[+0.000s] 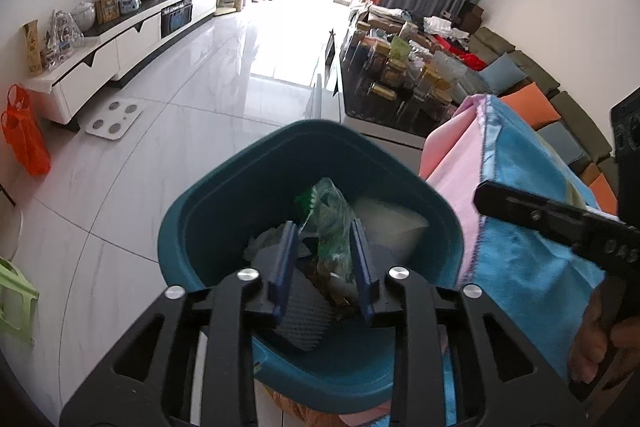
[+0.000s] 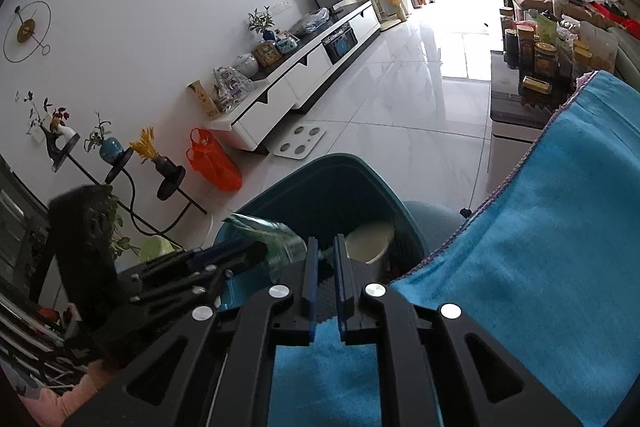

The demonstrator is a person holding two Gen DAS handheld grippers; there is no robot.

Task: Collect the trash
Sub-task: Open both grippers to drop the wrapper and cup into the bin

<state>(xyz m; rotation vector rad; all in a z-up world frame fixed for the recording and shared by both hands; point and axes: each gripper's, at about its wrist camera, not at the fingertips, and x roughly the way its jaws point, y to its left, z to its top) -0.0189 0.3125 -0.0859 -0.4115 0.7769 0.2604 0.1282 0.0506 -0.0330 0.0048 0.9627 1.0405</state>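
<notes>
The left tool (image 1: 325, 251), jaws loose around a green wrapper (image 1: 330, 223), drops it in the bin (image 1: 208, 203). The right tool (image 2: 323, 263) is empty. Next, fetch more trash.

Living room with white tiled floor (image 1: 192, 131)

A long white cabinet (image 1: 132, 39) stands along the wall, a bathroom scale (image 1: 114, 125) and an orange bag (image 1: 24, 143) near it. A blue towel (image 2: 540, 227) lies on the right.

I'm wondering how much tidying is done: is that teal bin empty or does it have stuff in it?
Not empty. The teal bin holds a crumpled green wrapper, a pale cup and other scraps.
</notes>
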